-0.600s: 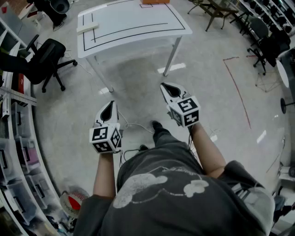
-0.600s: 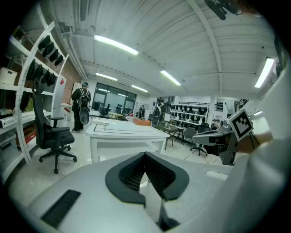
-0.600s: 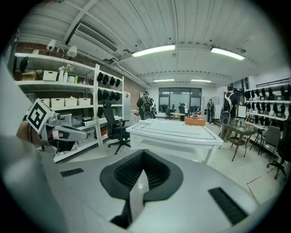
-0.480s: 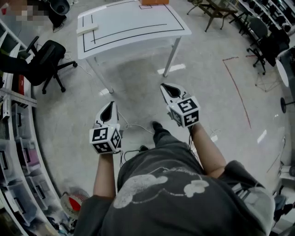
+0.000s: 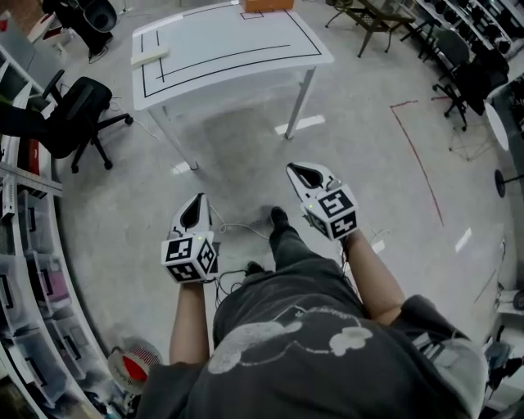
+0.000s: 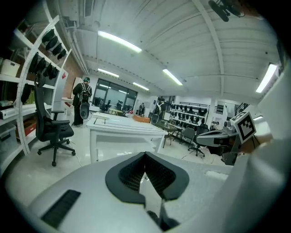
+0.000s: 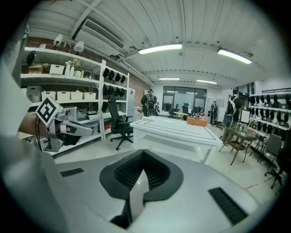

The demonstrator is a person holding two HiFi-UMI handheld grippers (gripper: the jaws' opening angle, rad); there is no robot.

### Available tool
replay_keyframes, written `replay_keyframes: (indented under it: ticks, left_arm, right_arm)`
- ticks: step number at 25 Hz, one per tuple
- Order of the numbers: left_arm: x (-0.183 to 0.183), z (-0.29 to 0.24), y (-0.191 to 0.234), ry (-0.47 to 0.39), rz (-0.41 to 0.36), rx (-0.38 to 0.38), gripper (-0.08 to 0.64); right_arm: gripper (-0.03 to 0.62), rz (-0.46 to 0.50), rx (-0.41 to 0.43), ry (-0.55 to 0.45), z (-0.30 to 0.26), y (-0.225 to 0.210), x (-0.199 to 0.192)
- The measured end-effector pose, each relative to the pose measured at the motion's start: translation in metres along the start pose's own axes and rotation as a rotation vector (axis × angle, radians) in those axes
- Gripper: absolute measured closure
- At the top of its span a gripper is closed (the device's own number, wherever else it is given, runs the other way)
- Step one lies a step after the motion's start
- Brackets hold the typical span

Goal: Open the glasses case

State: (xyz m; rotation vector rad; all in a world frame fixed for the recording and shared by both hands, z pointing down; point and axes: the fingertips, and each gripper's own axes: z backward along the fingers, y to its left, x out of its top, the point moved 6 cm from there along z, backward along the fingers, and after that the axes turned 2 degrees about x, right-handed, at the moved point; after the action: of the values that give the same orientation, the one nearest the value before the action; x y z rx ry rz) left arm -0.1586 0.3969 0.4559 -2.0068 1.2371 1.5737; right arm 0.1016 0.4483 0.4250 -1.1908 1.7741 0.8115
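A white table (image 5: 229, 49) with black lines stands ahead on the floor, well beyond both grippers. At its far edge lies a small orange-brown object (image 5: 266, 5), which also shows in the right gripper view (image 7: 198, 121); I cannot tell whether it is the glasses case. A flat cream object (image 5: 150, 56) lies near the table's left end. My left gripper (image 5: 194, 206) and right gripper (image 5: 301, 170) hang in mid-air over the floor, both shut with nothing between the jaws. The closed jaws point toward the table in the left gripper view (image 6: 145, 155) and the right gripper view (image 7: 143, 154).
A black office chair (image 5: 78, 110) stands left of the table, beside shelving (image 5: 24, 270) along the left wall. Chairs and desks (image 5: 458, 57) fill the far right. A cable (image 5: 237, 223) lies on the floor by my foot (image 5: 279, 217). Several people stand in the distance.
Both grippers sit a little lower in the head view and the view has shifted slightly. The jaws stay shut.
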Motion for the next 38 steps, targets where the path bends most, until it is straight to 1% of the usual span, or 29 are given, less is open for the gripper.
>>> replay_keyframes:
  ticks: [2, 4, 8, 10, 14, 22, 27, 30, 34, 38]
  left_arm:
    - [0.003, -0.004, 0.000, -0.003, 0.004, 0.003, 0.558]
    - [0.008, -0.011, 0.001, -0.004, 0.000, 0.008, 0.558]
    - [0.023, -0.034, 0.008, -0.001, -0.012, 0.035, 0.558]
    - [0.031, -0.048, 0.013, -0.002, -0.014, 0.055, 0.558]
    - [0.052, -0.090, 0.024, -0.006, -0.015, 0.100, 0.558]
    - [0.113, -0.184, 0.044, -0.029, -0.011, 0.197, 0.558]
    - [0.133, -0.233, 0.052, -0.022, 0.002, 0.248, 0.558]
    - [0.144, -0.257, 0.053, -0.034, 0.006, 0.282, 0.558]
    - [0.154, -0.278, 0.052, -0.047, 0.008, 0.321, 0.558]
    - [0.156, -0.283, 0.053, -0.034, 0.006, 0.348, 0.558]
  right_arm:
    - [0.592, -0.001, -0.002, -0.004, -0.002, -0.006, -0.001]
    - [0.592, -0.027, -0.008, -0.012, -0.009, -0.016, 0.000]
    - [0.592, -0.085, -0.004, -0.040, -0.034, -0.041, 0.004]
    - [0.592, -0.090, 0.004, -0.040, -0.050, -0.057, 0.005]
    - [0.592, -0.086, 0.019, -0.035, -0.092, -0.100, 0.014]
    - [0.592, -0.086, 0.089, -0.059, -0.187, -0.196, 0.060]
    - [0.592, -0.077, 0.125, -0.069, -0.229, -0.244, 0.077]
    - [0.592, -0.064, 0.150, -0.075, -0.249, -0.269, 0.086]
    - [0.592, -0.052, 0.194, -0.061, -0.272, -0.288, 0.089]
    - [0.592, -0.074, 0.234, -0.069, -0.285, -0.289, 0.090]
